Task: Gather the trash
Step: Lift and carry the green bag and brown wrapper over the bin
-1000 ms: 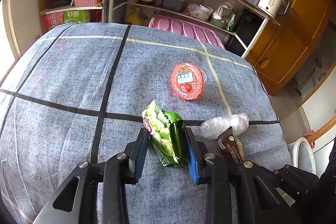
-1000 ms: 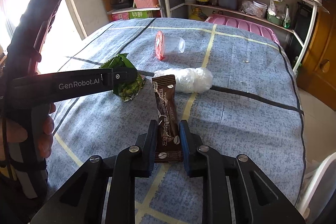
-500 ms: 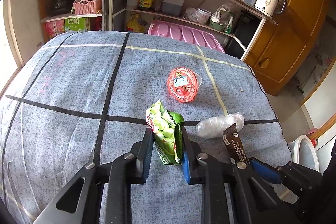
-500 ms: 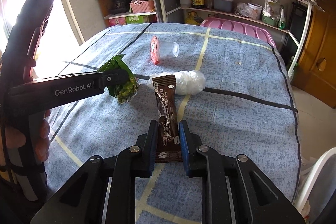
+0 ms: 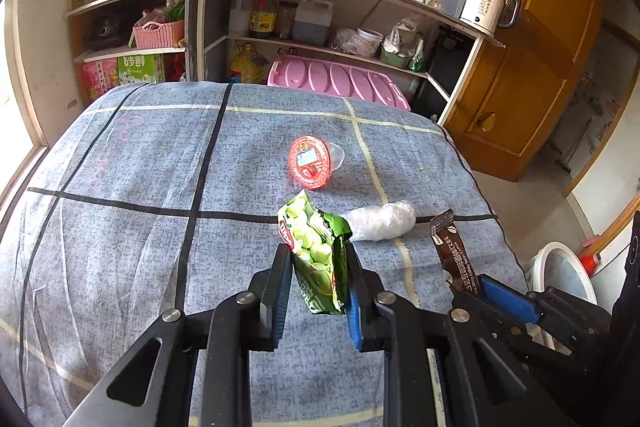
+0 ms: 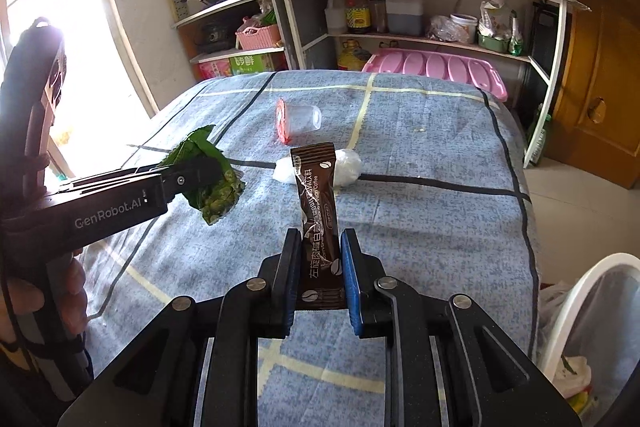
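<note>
Above blanket, both wrappers seemingly raised

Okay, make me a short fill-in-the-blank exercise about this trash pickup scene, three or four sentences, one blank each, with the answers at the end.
1. The left claw is shut on a snack bag whose colour is ____.
2. The right claw is shut on a brown ____ sachet.
3. The clear cup with the red lid lies on its ____ on the tablecloth.
4. The crumpled plastic wrap rests on a ____ stripe of the cloth.

Missing words: green; coffee; side; black
</note>
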Tool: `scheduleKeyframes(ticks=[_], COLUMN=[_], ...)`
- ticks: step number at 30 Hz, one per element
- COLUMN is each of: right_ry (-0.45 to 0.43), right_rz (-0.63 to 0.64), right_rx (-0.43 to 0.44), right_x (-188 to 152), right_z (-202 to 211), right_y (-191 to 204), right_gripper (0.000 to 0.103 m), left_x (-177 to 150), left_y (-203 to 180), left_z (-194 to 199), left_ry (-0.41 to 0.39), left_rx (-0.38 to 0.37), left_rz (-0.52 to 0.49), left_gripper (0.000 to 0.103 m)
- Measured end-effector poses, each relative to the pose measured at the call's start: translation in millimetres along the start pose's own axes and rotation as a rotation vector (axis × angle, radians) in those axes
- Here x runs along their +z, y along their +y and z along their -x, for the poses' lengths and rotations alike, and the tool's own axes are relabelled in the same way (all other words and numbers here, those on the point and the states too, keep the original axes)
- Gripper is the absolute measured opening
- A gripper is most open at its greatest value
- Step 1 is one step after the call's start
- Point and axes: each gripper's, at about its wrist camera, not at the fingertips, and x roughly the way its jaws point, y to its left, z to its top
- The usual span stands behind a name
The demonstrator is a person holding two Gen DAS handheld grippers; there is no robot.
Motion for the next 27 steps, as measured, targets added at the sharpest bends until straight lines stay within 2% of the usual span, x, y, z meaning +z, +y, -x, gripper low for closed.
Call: scheduleKeyframes(ticks=[14,27], right_ry=[-0.085,-0.133], right_rz=[-0.057,-0.145], right_rx=[-0.026,-0.107], right_x=[-15.6,-45.8], right_z=[61.2,116.1], right_y=[-17.0,-59.6], right_gripper=[0.021,0.021], left_x=[-17.3,-39.5], left_y=[-55.3,-122.1], left_z=[46.6,61.4], left_ry=[-0.059,-0.063], left_rx=[-0.064,-0.142], left_rz=[-0.108,-0.212], left_gripper=[0.024,0.024])
